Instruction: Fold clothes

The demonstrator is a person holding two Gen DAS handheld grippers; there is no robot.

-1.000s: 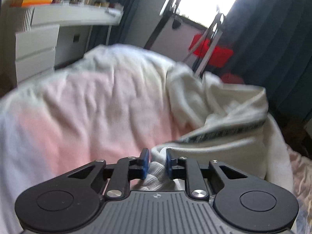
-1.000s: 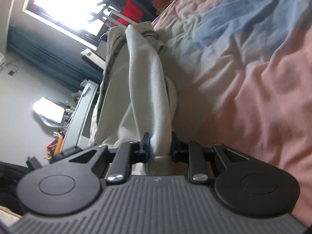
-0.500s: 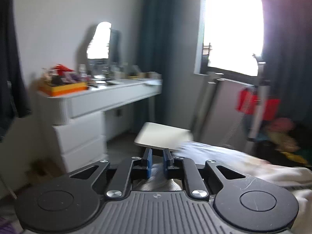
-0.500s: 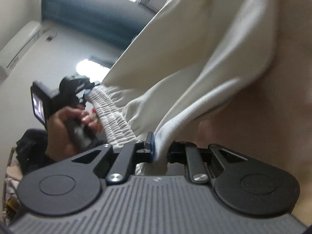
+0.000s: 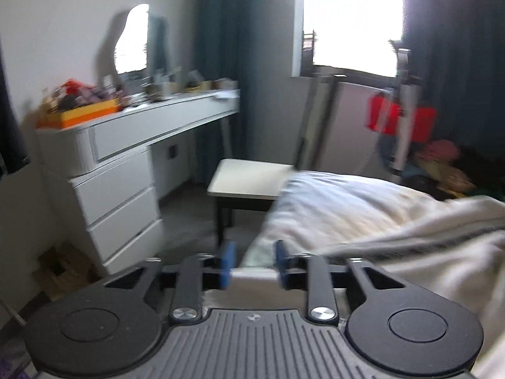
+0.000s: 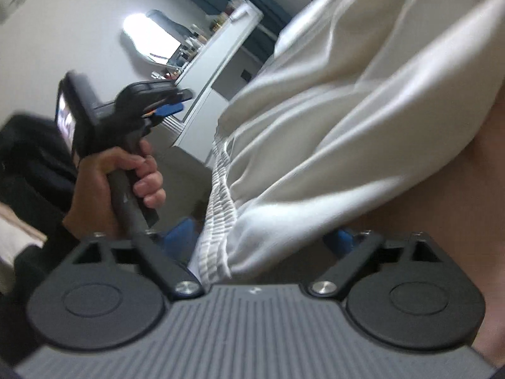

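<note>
No legible text or labels.

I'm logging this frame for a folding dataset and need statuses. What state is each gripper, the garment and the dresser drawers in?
left gripper: open, nothing between its pads.
right gripper: open wide, cloth lying loose between its fingers.
white garment: unfolded, bunched, draped on the bed.
elastic waistband: gathered, hanging free.
dresser drawers: all closed.

Grippers: two, left gripper [image 5: 252, 263] and right gripper [image 6: 263, 240].
White garments [image 6: 331, 126]: one.
Stools [image 5: 249, 178]: one.
Mirrors [image 5: 132, 39]: one.
Hands [image 6: 116, 173]: one seen.
</note>
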